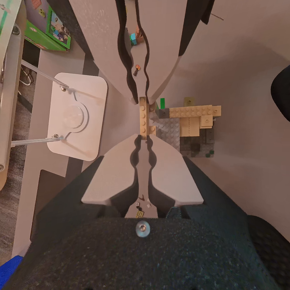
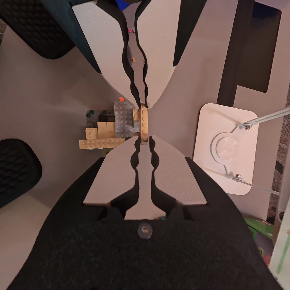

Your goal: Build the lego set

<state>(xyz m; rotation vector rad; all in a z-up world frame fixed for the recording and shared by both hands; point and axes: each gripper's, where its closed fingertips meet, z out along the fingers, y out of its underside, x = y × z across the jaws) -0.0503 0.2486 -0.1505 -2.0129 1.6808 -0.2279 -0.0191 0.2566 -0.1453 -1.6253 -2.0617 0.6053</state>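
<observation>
A long tan studded brick (image 1: 143,117) sits along the edge of a small brick model, beside its grey studded plate (image 1: 170,130). My left gripper (image 1: 143,138) is shut on the brick's near end, with both pads against its sides. It enters the right wrist view from the top (image 2: 142,106), clamped on the brick's (image 2: 144,122) far end. My right gripper (image 2: 144,138) straddles the other end. Its left pad touches the brick, while its right pad (image 2: 151,139) stands a little off it. It enters the left wrist view from the top (image 1: 143,100).
The model's long tan plate (image 1: 191,111) and dark tiles lie beside the grey plate (image 2: 123,119). A white stand base (image 1: 75,116) with metal struts sits on the brick's other side (image 2: 224,149). A green box (image 1: 47,36), small loose pieces (image 1: 141,207) and black padded shapes (image 2: 17,169) lie around. Left and right tips are no more than a few centimetres apart. The left tips stand about 6 centimetres off the grey plate (image 2: 123,119). Seen from the left wrist view (image 1: 170,136) as well.
</observation>
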